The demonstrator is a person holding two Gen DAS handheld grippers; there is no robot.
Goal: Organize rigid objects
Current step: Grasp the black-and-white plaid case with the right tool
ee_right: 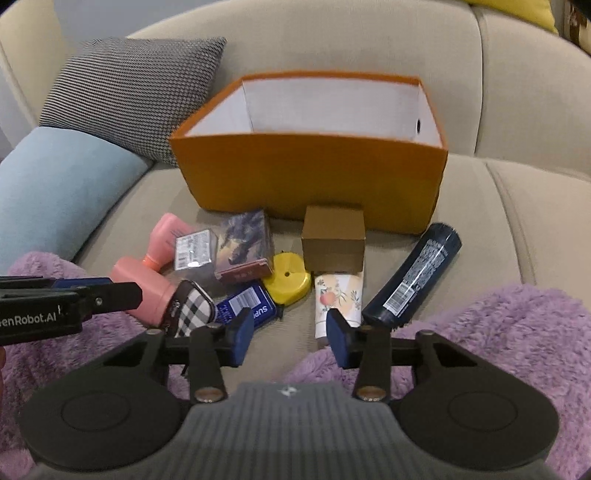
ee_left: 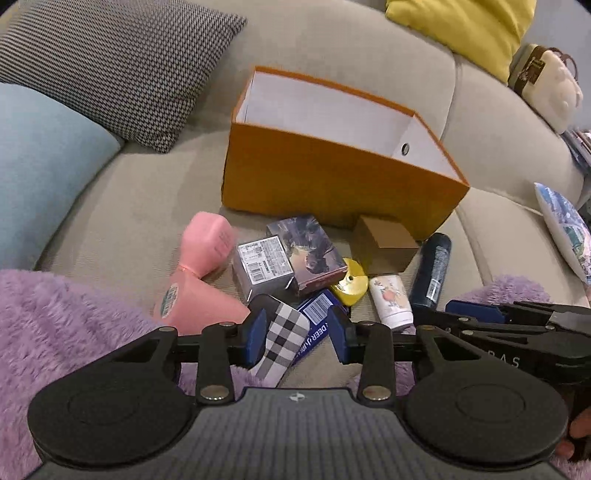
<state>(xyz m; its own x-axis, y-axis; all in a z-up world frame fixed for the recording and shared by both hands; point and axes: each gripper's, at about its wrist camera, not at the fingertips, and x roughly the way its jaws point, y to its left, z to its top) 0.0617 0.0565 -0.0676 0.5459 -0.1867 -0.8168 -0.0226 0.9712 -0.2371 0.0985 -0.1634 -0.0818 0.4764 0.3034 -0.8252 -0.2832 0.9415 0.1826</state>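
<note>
An open orange box stands on the sofa, its inside bare as far as shows. In front of it lies a pile: a pink bottle, two small printed boxes, a brown carton, a yellow disc, a blue packet, a floral tube, a dark bottle and a checked case. My left gripper is open, its jaws either side of the checked case. My right gripper is open and empty.
A houndstooth cushion and a pale blue cushion lie at the left. A purple fluffy blanket covers the near seat. A yellow cushion, a cream bag and a printed cushion are at the right.
</note>
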